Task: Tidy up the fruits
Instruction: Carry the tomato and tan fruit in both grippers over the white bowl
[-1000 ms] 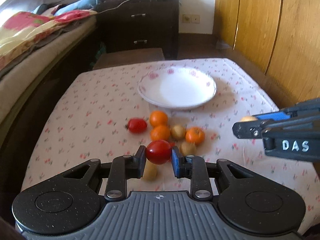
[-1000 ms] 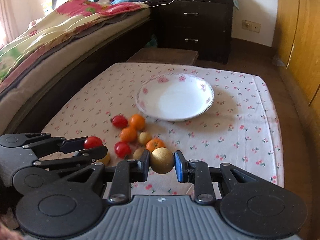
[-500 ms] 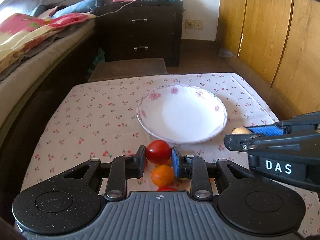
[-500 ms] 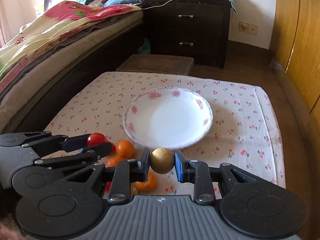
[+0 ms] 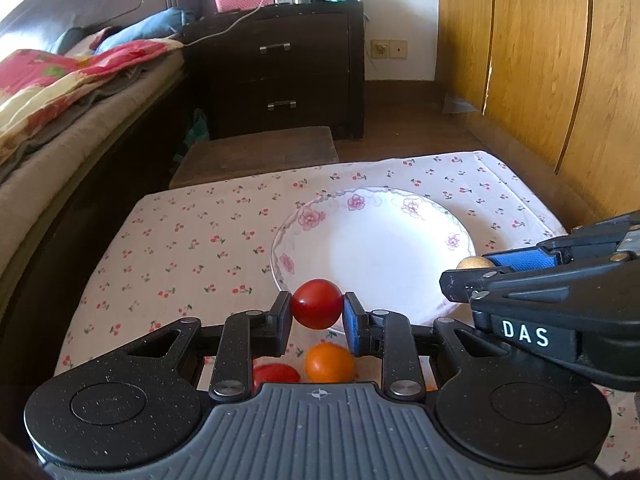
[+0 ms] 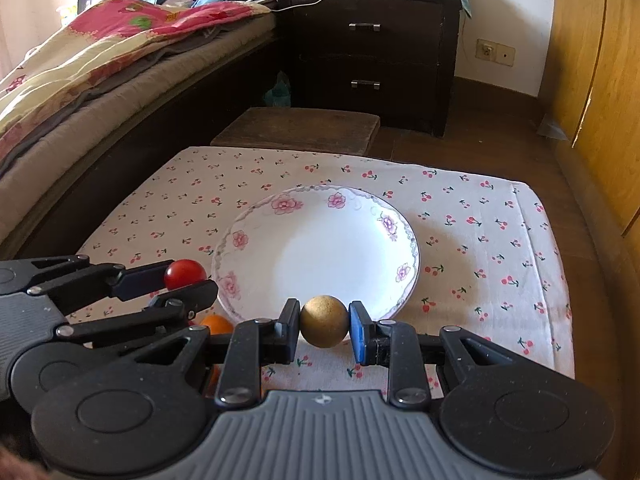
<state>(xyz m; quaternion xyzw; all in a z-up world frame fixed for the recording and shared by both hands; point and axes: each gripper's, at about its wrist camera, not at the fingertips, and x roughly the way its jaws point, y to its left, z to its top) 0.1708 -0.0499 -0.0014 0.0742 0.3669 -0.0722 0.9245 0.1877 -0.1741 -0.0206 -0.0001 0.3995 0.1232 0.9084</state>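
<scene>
My left gripper (image 5: 317,307) is shut on a red tomato (image 5: 316,303) and holds it above the near left rim of the white flowered plate (image 5: 400,208). My right gripper (image 6: 324,322) is shut on a tan round fruit (image 6: 324,321) just short of the plate's near rim (image 6: 248,216). In the right wrist view the left gripper (image 6: 186,280) shows at the left with its tomato (image 6: 185,274). In the left wrist view the right gripper (image 5: 476,270) shows at the right with its tan fruit (image 5: 474,262). The plate holds nothing.
An orange fruit (image 5: 329,362) and another red tomato (image 5: 276,376) lie on the cherry-print cloth (image 5: 192,240) under my left gripper. A bed (image 6: 80,80) runs along the left, a dark dresser (image 6: 372,52) and low stool (image 6: 300,128) stand behind, wooden wardrobes (image 5: 540,60) on the right.
Both grippers have moved forward from over the fruit pile to the plate's near rim, each still holding its fruit. The plate now looks larger and closer.
</scene>
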